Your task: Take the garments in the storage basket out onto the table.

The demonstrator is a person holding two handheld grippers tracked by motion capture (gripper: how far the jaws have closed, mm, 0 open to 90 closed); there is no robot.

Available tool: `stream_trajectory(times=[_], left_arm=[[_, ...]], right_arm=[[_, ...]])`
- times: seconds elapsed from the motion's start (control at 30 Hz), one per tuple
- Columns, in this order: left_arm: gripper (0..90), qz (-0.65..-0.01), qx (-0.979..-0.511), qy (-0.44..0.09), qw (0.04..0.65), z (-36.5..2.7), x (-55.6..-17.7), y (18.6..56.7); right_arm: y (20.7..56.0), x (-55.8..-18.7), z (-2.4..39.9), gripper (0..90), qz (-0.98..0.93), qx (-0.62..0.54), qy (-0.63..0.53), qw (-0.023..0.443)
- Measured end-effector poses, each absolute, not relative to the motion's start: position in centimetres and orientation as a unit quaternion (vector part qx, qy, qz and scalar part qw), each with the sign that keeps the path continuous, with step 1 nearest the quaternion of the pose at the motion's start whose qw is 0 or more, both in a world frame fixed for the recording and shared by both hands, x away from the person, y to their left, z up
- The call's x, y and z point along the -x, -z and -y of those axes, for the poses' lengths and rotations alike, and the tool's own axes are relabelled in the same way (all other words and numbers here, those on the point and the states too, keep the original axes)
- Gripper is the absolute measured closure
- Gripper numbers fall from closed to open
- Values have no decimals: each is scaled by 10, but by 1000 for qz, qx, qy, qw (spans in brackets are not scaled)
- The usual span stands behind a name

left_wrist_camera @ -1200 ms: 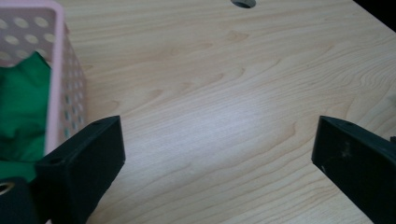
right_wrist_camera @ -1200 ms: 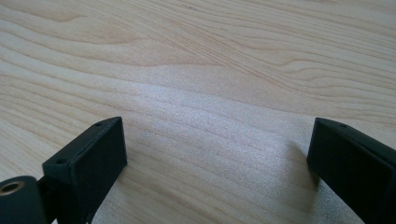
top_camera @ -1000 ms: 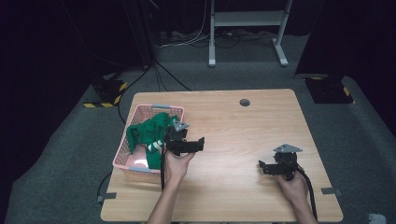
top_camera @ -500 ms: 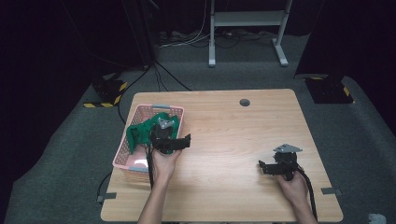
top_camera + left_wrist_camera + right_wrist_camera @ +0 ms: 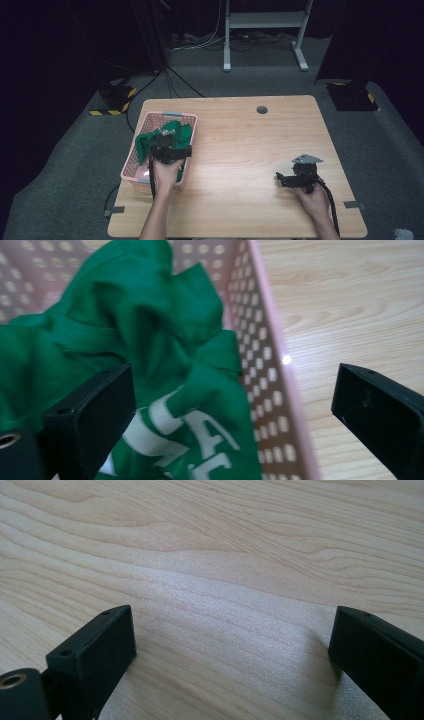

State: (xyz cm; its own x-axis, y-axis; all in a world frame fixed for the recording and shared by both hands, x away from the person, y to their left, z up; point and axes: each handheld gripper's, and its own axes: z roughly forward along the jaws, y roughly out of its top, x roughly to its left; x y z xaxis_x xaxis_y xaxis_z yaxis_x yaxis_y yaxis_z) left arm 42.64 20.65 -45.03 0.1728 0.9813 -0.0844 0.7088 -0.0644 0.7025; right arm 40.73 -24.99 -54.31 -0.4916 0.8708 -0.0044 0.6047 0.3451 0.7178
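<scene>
Lying crumpled in the pink basket (image 5: 131,161) at the table's left, the green shirt (image 5: 150,340) looks soft and light; pinch a raised fold; both grippers, left (image 5: 235,405) and right (image 5: 232,650), gape wide, empty

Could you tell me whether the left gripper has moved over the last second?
Yes. The left gripper has shifted leftward off the bare table to hover over the pink basket and its green cloth, fingers open.
</scene>
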Motion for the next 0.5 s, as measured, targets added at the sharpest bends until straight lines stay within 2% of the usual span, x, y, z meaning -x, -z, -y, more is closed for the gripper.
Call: stream_trajectory(times=[0.5], left_arm=[[8, -638, -688, -208, 275, -228, -443, 469]], right_arm=[[543, -407, 250, 50, -796, -463, -335, 198]])
